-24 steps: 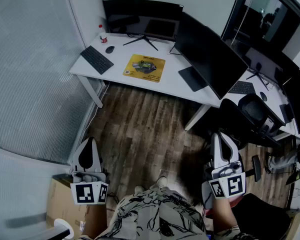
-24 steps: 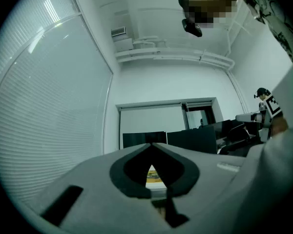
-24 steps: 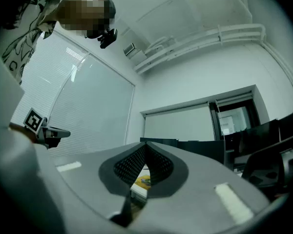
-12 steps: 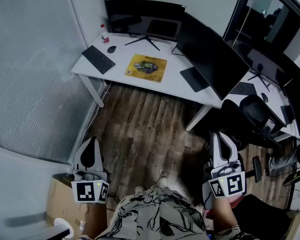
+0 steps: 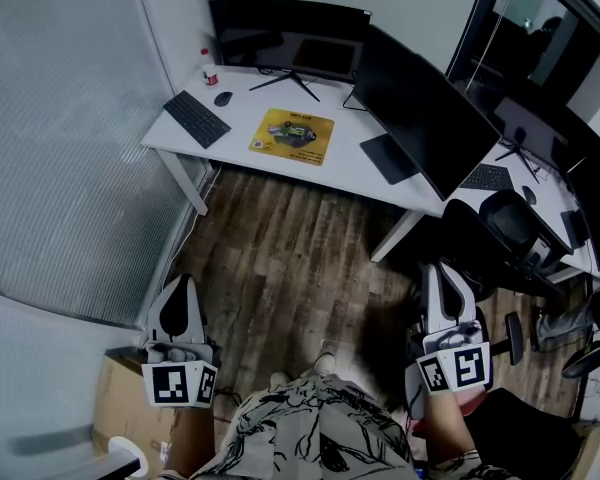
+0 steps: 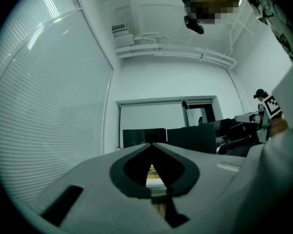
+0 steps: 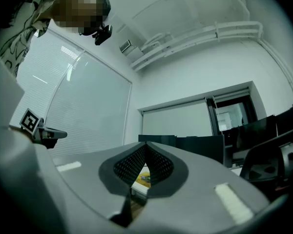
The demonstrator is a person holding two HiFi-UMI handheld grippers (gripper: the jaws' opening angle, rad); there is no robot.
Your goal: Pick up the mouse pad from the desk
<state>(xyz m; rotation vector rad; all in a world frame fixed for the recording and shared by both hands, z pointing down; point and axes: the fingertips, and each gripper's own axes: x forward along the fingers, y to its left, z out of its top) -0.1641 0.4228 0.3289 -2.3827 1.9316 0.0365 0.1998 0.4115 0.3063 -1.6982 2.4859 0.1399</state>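
Inventory, head view. Your left gripper: jaws closed tip to tip, nothing in them, held low over the wood floor beside a cardboard box. Your right gripper: jaws likewise pressed together, empty, held low next to a black office chair. Task item: yellow printed mouse pad, lying flat near the middle of the white surface, well apart from both grippers; all four of its edges are bare, with its near edge just short of the surface's front edge. Left of it: black keyboard, set at an angle toward the left corner, and a dark mouse behind that. Back left corner: small red-capped bottle. Behind the pad: feet of a monitor stand under a dark monitor. Right of the pad: a larger black monitor and a dark flat pad at the front edge. Open room: a bare strip of floor runs from you to the surface's front edge, bounded on the left by a blind-covered glass wall and on the right by the chair. Both gripper views show the yellow pad through the gap behind the closed jaw tips.
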